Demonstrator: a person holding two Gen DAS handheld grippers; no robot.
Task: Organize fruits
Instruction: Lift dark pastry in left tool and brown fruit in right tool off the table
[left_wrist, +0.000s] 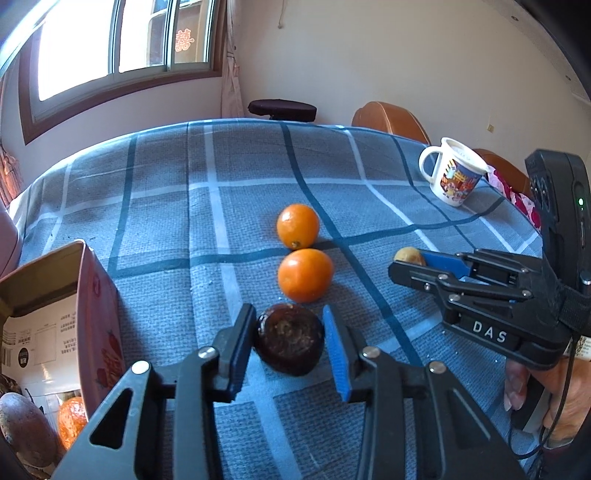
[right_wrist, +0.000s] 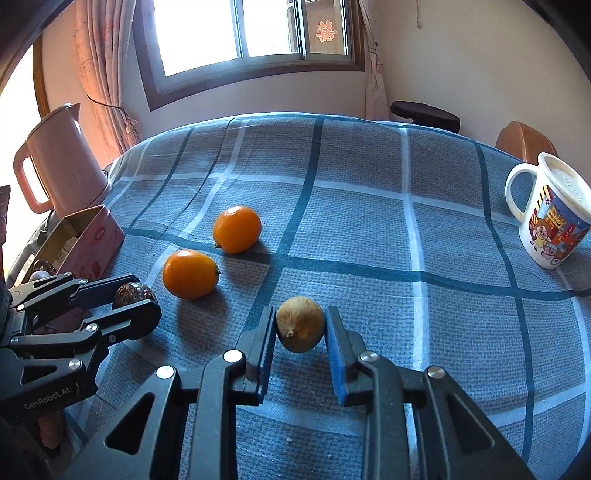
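My left gripper (left_wrist: 290, 336) is closed around a dark brown round fruit (left_wrist: 290, 341) just above the blue checked tablecloth; it also shows in the right wrist view (right_wrist: 133, 293). My right gripper (right_wrist: 301, 325) is closed around a small tan-brown fruit (right_wrist: 301, 323), seen at the right in the left wrist view (left_wrist: 408, 255). Two oranges lie on the cloth between the grippers: the near one (left_wrist: 304, 275) (right_wrist: 189, 273) and the far one (left_wrist: 298, 226) (right_wrist: 236, 229). A pink open box (left_wrist: 55, 325) (right_wrist: 83, 236) at the left holds an orange (left_wrist: 72, 421) and a brownish fruit (left_wrist: 24, 428).
A cartoon-printed white mug (left_wrist: 456, 173) (right_wrist: 550, 218) stands at the right of the table. A pink kettle (right_wrist: 55, 162) stands behind the box at the far left. Chairs (left_wrist: 389, 118) sit beyond the far edge of the table (right_wrist: 369, 184).
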